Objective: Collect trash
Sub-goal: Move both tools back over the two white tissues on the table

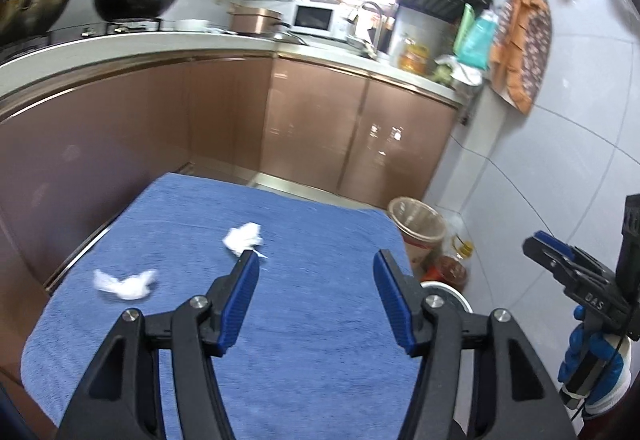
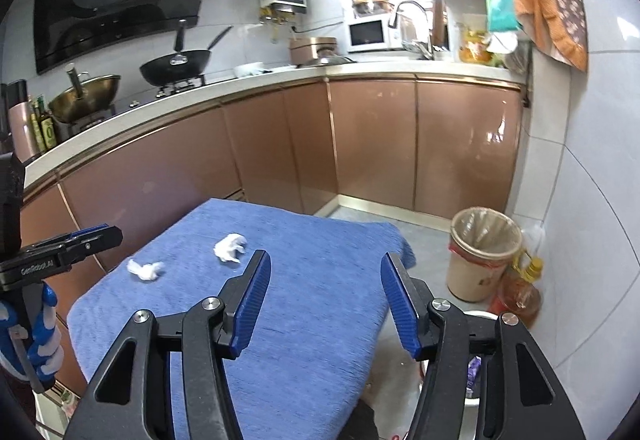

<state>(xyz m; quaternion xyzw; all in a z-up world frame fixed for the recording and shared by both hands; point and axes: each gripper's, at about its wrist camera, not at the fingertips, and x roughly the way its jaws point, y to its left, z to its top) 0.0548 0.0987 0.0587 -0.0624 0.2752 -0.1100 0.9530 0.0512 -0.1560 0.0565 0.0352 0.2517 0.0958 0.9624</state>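
Tissues: two crumpled wads (image 1: 244,237) (image 1: 125,283) on blue-covered table (image 1: 320,320), bin (image 2: 482,252) beside it. My left gripper (image 1: 316,272) and right gripper (image 2: 326,274) wide, empty. Straddle nearest wad squarely, then pinch.

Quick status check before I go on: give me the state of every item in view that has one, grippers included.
left gripper: open, empty
right gripper: open, empty
near tissue wad: crumpled, lying on the blue towel
far tissue wad: crumpled, on the towel
trash bin: upright, lined, uncovered
cabinet doors: closed
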